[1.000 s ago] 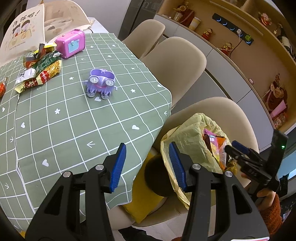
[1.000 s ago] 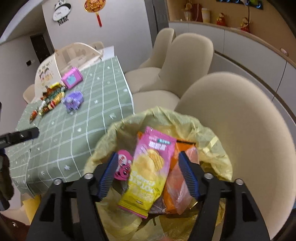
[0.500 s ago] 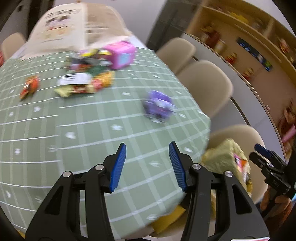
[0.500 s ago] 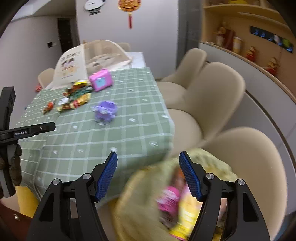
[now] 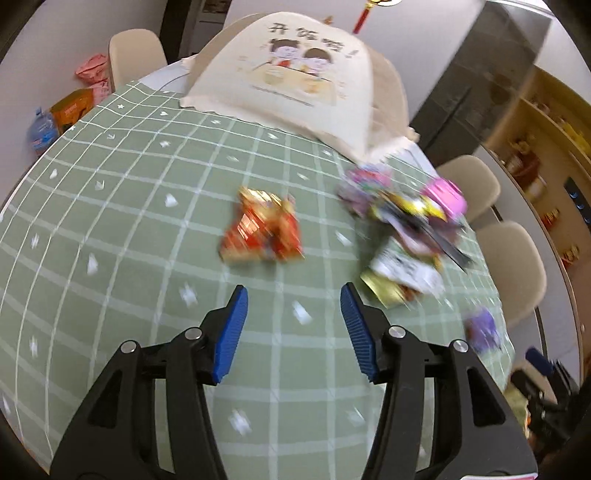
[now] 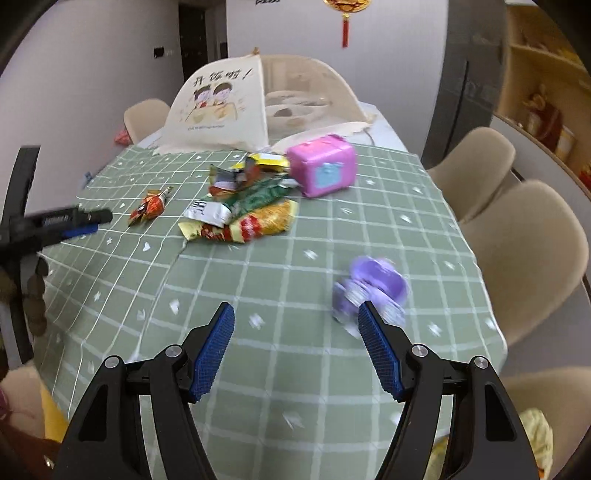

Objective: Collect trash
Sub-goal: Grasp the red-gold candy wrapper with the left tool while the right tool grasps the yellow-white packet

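- Green checked tablecloth [image 6: 295, 369] covers the table; beige chairs [image 6: 524, 243] line its right side, a pale wall stands behind.
- Nearest: right gripper [image 6: 295, 347] over the near cloth, blue pads well apart, nothing between them.
- Yellow trash bag [image 6: 535, 424] shows at the bottom right corner of the right wrist view, off the table edge.
- Purple toy [image 6: 369, 288], blurred, sits just beyond the right gripper's right pad.
- Left gripper [image 5: 293, 328] hangs over the cloth, jaws opening, gap empty. In the right wrist view it comes in from the left edge.
- Red wrapper [image 5: 262, 230] lies alone on the cloth just beyond the left gripper's tips, blurred.
- Mid-table: pile of snack wrappers [image 6: 240, 214], yellow, green and silver, right of the red wrapper.
- Pink box [image 6: 323, 166] touches the pile's far right end.
- Farther: cream mesh food cover [image 6: 258, 103] with a cartoon print stands at the far end of the table.
- Red hanging ornament [image 6: 345, 14] on the far wall.
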The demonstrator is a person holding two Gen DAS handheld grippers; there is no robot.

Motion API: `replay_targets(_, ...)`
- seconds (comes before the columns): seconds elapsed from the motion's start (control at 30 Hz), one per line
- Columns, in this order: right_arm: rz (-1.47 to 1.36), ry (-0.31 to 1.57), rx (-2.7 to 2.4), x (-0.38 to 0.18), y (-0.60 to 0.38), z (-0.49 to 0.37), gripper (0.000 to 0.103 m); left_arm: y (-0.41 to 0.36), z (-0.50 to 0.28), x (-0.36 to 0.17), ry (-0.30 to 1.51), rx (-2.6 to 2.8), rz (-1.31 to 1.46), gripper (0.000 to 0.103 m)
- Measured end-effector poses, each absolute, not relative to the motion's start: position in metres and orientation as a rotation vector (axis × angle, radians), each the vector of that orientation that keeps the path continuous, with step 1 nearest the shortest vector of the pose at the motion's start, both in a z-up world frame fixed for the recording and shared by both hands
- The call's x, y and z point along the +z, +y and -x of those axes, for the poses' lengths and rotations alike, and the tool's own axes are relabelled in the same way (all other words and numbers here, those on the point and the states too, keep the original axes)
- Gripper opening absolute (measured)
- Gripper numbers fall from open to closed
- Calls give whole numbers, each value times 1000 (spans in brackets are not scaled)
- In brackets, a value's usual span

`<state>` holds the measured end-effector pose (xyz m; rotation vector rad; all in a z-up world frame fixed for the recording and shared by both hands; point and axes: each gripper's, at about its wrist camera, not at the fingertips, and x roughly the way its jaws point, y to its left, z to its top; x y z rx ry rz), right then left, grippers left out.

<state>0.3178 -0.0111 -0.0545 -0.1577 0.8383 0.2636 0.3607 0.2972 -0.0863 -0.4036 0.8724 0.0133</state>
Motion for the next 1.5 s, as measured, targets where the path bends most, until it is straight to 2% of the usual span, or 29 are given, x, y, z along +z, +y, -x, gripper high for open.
replay_targets(0.27, 174, 941, 240, -83, 27, -359, 66, 322, -442, -125, 950, 59, 332, 50)
replay_targets(0.47, 142, 976, 277, -96, 35, -375, 66, 316, -460, -137, 984, 14, 294, 48)
replay_targets(0.53, 133, 954, 284, -93, 39, -381, 66, 315, -459, -136, 994, -14, 295, 22)
replay_targets(0.57, 130, 941, 284, -91, 40, -384, 66, 315, -459, -135, 999, -29, 302, 18)
replay_targets(0.67, 101, 909, 297, -82, 43, -396, 66, 314, -443, -124, 986, -73, 310, 15)
replay_targets(0.8, 75, 882, 327, -69, 51, -421, 66, 311, -420, -114, 982, -95, 293, 15)
replay_targets(1.0, 161, 747, 327, -33, 83, -470, 66, 318, -396, -118, 1023, -96, 336, 15)
replay_targets(1.2, 210, 794, 315, -52, 109, -538, 66, 319, -388, -118, 1034, -122, 331, 15)
replay_targets(1.23, 212, 813, 300, -61, 109, -547, 65, 317, -387, -118, 1037, -142, 332, 15)
replay_targets(1.3, 212, 875, 296, -77, 109, -559, 50, 316, -385, -116, 1032, -157, 330, 16)
replay_targets(1.33, 205, 926, 303, -87, 107, -562, 45, 317, -384, -115, 1026, -158, 333, 18)
replay_targets(1.4, 169, 952, 326, -95, 103, -554, 43, 320, -384, -114, 1014, -149, 353, 34)
replay_targets(1.5, 167, 950, 339, -96, 97, -530, 43, 329, -387, -114, 999, -99, 399, 41)
